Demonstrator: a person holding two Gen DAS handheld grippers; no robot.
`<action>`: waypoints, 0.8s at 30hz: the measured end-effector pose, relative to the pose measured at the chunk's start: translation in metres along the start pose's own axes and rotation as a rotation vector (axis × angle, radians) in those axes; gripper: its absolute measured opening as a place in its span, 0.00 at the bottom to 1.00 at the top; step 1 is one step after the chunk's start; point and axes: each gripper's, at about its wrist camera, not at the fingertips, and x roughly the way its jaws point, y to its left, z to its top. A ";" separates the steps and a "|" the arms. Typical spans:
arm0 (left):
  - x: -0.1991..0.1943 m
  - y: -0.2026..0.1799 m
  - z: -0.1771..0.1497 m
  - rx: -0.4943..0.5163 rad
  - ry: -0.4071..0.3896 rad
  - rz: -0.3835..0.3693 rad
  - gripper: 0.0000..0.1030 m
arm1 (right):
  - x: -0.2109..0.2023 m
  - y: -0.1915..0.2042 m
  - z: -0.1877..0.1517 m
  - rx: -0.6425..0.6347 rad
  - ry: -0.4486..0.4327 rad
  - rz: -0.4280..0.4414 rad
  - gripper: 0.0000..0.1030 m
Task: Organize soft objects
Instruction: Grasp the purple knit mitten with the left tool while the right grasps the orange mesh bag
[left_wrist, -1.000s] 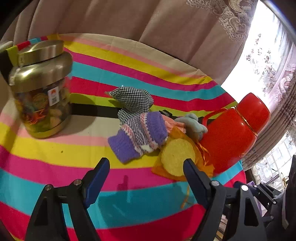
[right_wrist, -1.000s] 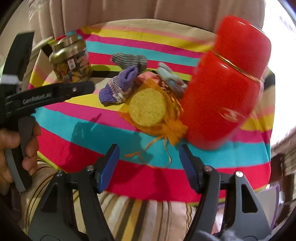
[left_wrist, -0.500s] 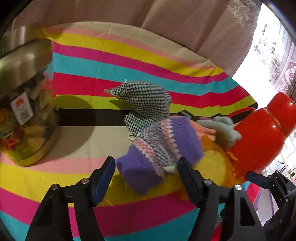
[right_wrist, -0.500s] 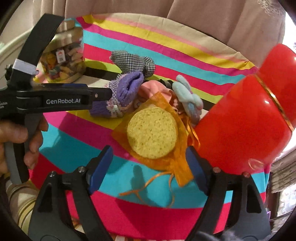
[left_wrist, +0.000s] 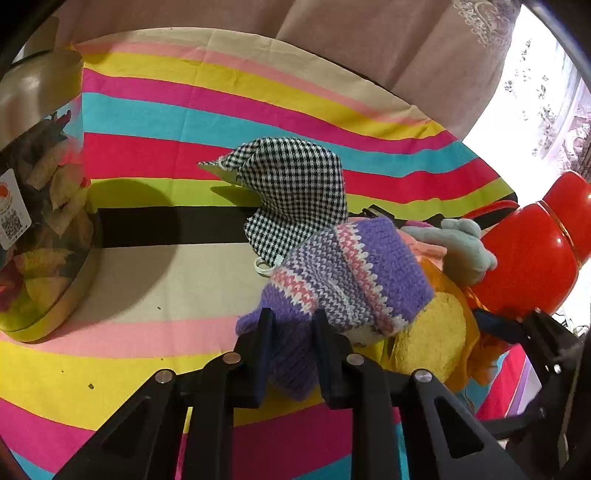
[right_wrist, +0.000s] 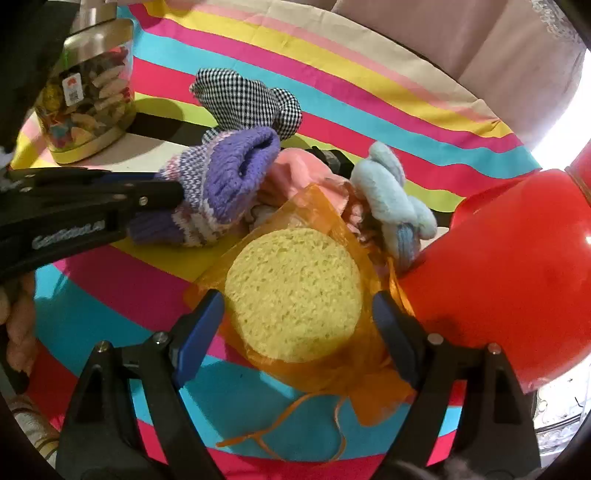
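— What is the left gripper (left_wrist: 290, 325) doing?

— Its two fingers are drawn close together, pinching the near end of the purple knitted sock (left_wrist: 343, 280). The sock lies at the middle of the striped cloth (left_wrist: 184, 122), with the checked sock (left_wrist: 295, 199) touching it at about 11 o'clock.

— And the right gripper (right_wrist: 299, 314)?

— Its fingers stand wide apart, one on each side of the round yellow sponge (right_wrist: 295, 291), which sits inside an orange mesh bag (right_wrist: 328, 373). I cannot tell whether the pads touch the bag.

— What lies around the sponge?

— A pink cloth (right_wrist: 306, 173) at 12 o'clock, a pale blue sock (right_wrist: 391, 195) at 1 o'clock, and a red flask (right_wrist: 509, 266) at 3 o'clock, touching the bag.

— How are the hands placed?

— The left tool reaches in from 9 o'clock in the right view, lying level, with fingers (right_wrist: 18, 325) wrapped on its handle. A jar (right_wrist: 88, 99) stands at 10 o'clock.
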 end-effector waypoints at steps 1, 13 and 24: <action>-0.001 0.001 0.000 -0.006 -0.001 -0.004 0.20 | 0.002 0.000 0.001 -0.001 0.006 0.001 0.84; -0.021 0.012 -0.005 -0.094 -0.044 -0.029 0.16 | 0.016 0.003 0.002 -0.015 0.027 0.054 0.85; -0.038 0.016 -0.007 -0.102 -0.087 -0.013 0.15 | 0.000 -0.005 -0.005 0.016 0.002 0.135 0.80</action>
